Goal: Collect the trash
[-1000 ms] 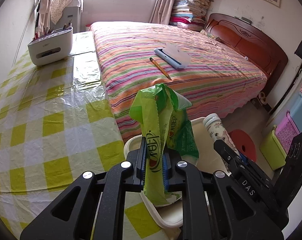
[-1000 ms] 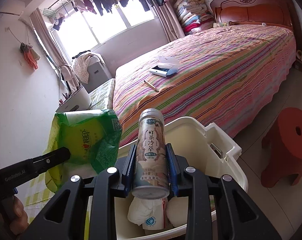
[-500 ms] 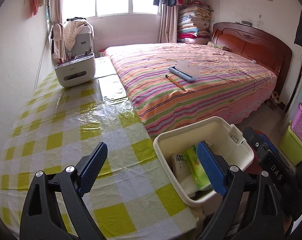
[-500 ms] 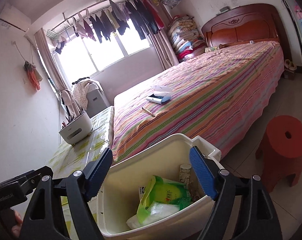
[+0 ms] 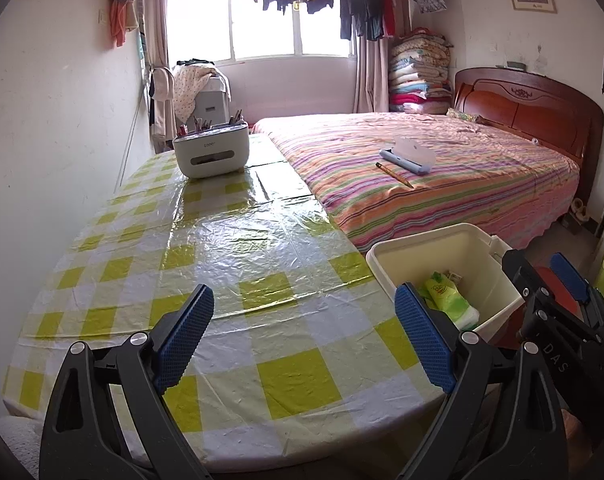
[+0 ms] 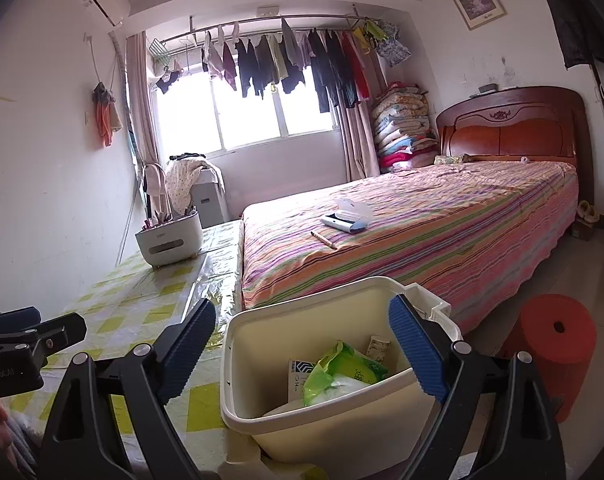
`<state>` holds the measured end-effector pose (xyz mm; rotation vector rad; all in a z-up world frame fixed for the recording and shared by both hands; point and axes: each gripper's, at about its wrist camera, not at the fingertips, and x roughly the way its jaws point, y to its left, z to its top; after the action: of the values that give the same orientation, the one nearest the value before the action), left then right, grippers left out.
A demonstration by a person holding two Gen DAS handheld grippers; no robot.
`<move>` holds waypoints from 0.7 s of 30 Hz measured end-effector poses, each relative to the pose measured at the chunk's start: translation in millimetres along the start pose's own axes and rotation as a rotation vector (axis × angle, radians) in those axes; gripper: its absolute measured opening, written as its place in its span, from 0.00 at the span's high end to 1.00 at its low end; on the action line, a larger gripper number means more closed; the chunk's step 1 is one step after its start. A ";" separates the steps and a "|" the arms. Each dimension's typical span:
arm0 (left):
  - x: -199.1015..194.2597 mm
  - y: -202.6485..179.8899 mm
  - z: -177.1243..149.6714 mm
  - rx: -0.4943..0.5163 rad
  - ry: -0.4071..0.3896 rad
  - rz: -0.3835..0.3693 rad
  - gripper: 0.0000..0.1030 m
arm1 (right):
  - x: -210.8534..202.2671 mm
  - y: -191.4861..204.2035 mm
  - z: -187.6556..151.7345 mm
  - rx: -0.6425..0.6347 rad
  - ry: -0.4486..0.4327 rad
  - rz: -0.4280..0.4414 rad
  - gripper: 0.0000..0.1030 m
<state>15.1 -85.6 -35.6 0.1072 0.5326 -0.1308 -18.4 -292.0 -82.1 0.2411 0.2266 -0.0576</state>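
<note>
A cream plastic bin [image 5: 442,240] [image 6: 342,432] stands beside the right edge of the table. Inside lie a green snack wrapper [image 5: 442,296] [image 6: 342,364], a drink bottle [image 6: 378,346] against the far wall, a small carton [image 6: 296,374] and white tissue. My left gripper [image 5: 302,336] is open and empty, above the table's front part, left of the bin. My right gripper [image 6: 302,352] is open and empty, raised above and in front of the bin; it also shows in the left wrist view [image 5: 562,304].
The table has a yellow-and-white checked cover [image 5: 222,264]. A white desk organiser [image 5: 211,152] [image 6: 169,240] stands at its far end. A striped bed [image 5: 442,176] with a pencil [image 5: 394,169] and a blue case [image 5: 406,158] lies beyond. A red stool [image 6: 550,344] stands right of the bin.
Both grippers opened and dropped their loads into the bin: the left let go of the green wrapper, the right of the bottle. Both then pulled back and up.
</note>
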 end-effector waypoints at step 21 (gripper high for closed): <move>10.4 12.0 -10.6 -0.048 0.046 -0.001 0.12 | 1.5 8.3 -2.4 -0.029 -0.008 -0.003 0.17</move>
<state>20.5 -73.3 -49.3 0.0633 0.5810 -0.1163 -16.8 -283.4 -82.8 0.2113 0.2200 -0.0576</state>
